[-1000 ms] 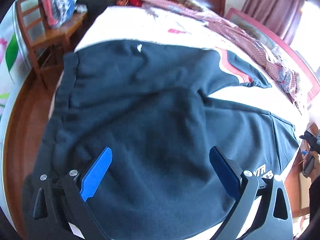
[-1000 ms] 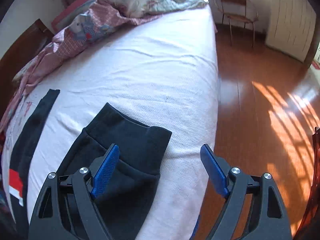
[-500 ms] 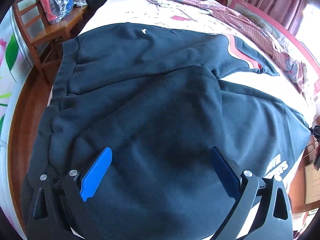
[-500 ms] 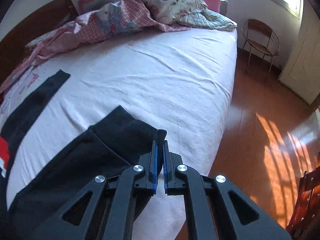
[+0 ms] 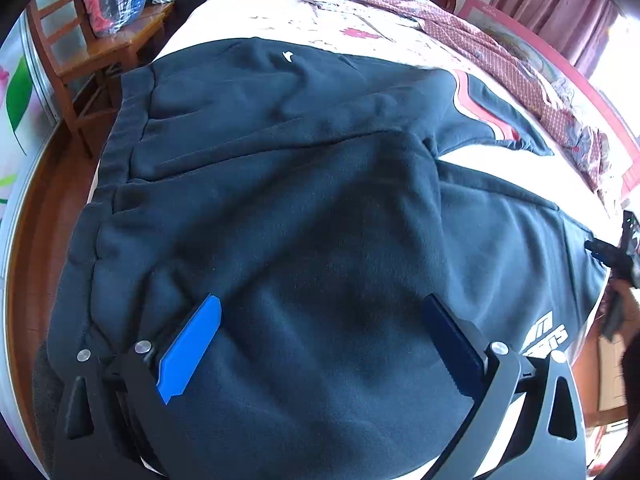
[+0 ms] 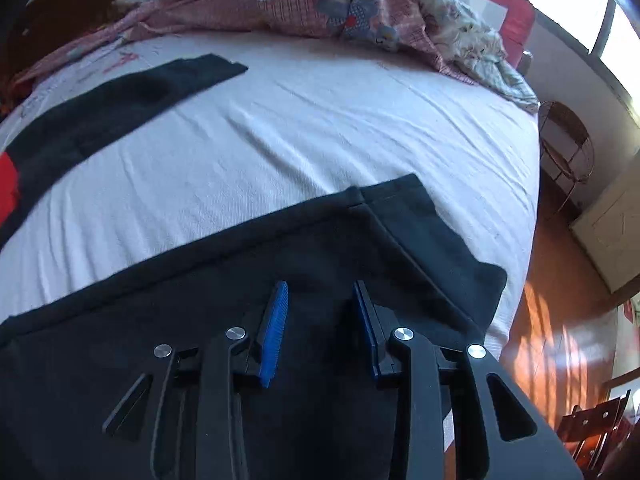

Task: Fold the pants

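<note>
Two legs of the dark pants [image 5: 304, 216] lie spread on the white bed [image 6: 320, 120], the waistband at the left edge near a wooden chair [image 5: 92, 52], the far leg with its red stripe angling away and the near leg along the bed's near side. Half a second ago our right gripper [image 6: 320, 320] was pinched shut on the near leg's cuff; now its jaws are opening over the leg's flat cloth, nothing pinched between them, the cuff [image 6: 440, 248] lying just beyond. We judge that leg tugged straight, ready for folding. Our left gripper [image 5: 320, 344] hovers with fingers wide apart over the seat, as before. A rumpled quilt [image 6: 360, 12] sits along the far side.
</note>
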Demonstrator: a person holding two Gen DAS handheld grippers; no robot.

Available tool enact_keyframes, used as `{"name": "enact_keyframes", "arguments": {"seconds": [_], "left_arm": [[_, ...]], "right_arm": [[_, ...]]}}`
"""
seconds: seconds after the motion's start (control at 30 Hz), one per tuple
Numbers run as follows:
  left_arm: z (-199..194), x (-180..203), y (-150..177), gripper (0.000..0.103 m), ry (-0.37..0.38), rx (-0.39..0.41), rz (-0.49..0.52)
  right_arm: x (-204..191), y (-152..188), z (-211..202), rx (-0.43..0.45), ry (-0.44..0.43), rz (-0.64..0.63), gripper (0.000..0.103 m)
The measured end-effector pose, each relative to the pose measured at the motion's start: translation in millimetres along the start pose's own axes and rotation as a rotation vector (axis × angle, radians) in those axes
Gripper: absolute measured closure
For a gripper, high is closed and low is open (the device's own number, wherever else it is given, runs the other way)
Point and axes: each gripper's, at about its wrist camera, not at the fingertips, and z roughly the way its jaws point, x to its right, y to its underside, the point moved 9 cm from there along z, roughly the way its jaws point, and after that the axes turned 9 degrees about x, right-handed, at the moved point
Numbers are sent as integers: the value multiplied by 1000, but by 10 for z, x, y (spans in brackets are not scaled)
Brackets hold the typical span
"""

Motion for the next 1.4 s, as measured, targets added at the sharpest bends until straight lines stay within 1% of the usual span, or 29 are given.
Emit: {"name": "enact_keyframes", "arguments": {"seconds": [0.03, 0.07, 0.1, 0.17, 0.2, 0.23, 0.27, 0.3, 0.37, 0.4, 0.47, 0.53, 0.57, 0.67, 0.7, 0.73, 0.83, 0.97, 1.0, 1.13, 1.2, 1.27, 1.3, 1.33, 1.37, 1.4], "left_arm": [[-36, -14, -21, 2, 13, 1, -21], [-90, -32, -50, 2, 37, 8, -49], [-130, -47, -82, 2, 53, 16, -64], [-278, -103, -211, 2, 90, 59, -76], [-379, -168, -329, 2, 102, 100, -62], [-435, -236, -412, 2, 97, 127, -50], [-488, -351, -522, 2, 83, 159, -40], [-516, -479, -637, 2, 79, 187, -32], [-501, -728, -831, 2, 78, 216, -23], [-476, -879, -950, 2, 84, 232, -27], [-421, -1076, -1145, 2, 124, 269, -16], [-308, -1309, -1350, 2, 134, 303, 9], [-226, -1395, -1445, 2, 163, 307, 24], [26, -1603, -1672, 2, 208, 300, 59], [134, -1686, -1744, 2, 211, 296, 61], [209, -1739, -1784, 2, 211, 292, 58], [465, -1852, -1874, 3, 273, 267, 25], [733, -1833, -1832, 4, 324, 227, 44], [783, -1811, -1822, 7, 343, 219, 45], [872, -1707, -1754, 28, 395, 194, 68], [877, -1724, -1739, 33, 383, 203, 79], [878, -1802, -1736, 48, 384, 202, 51], [878, -1838, -1735, 51, 391, 198, 33], [865, -1855, -1721, 56, 401, 193, 22], [859, -1861, -1703, 60, 392, 191, 33], [857, -1837, -1683, 61, 364, 190, 68]], "right_arm": [[11, -13, -76, -5, 3, 45, 70], [5, -32, -226, 23, -20, 88, 70], [-40, -43, -396, 54, -64, 123, 70], [-251, 57, -656, 41, -193, 141, 70], [-364, 131, -762, 32, -244, 148, 64], [-486, 230, -864, 13, -295, 154, 58], [-642, 350, -965, -9, -351, 155, 55], [-802, 503, -1083, -35, -401, 157, 55], [-1096, 766, -1268, -89, -476, 158, 55], [-1231, 889, -1349, -116, -500, 162, 55], [-1510, 1084, -1499, -174, -564, 164, 55], [-1766, 1226, -1656, -204, -587, 133, 55], [-1898, 1277, -1727, -220, -607, 110, 55], [-2218, 1354, -1913, -239, -631, 53, 55], [-2319, 1363, -1971, -246, -641, 36, 55], [-2389, 1363, -2027, -243, -640, 24, 55], [-2595, 1349, -2143, -252, -663, -8, 55], [-2751, 1337, -2215, -273, -670, -26, 55], [-2799, 1338, -2219, -277, -671, -36, 55], [-2919, 1402, -2228, -304, -677, -52, 55], [-2968, 1449, -2205, -327, -682, -49, 55], [-3006, 1488, -2190, -343, -687, -46, 55], [-3018, 1505, -2190, -348, -689, -43, 55], [-3034, 1518, -2185, -355, -697, -41, 55], [-3049, 1525, -2182, -362, -706, -34, 55], [-3070, 1526, -2171, -368, -710, -25, 55]]}}
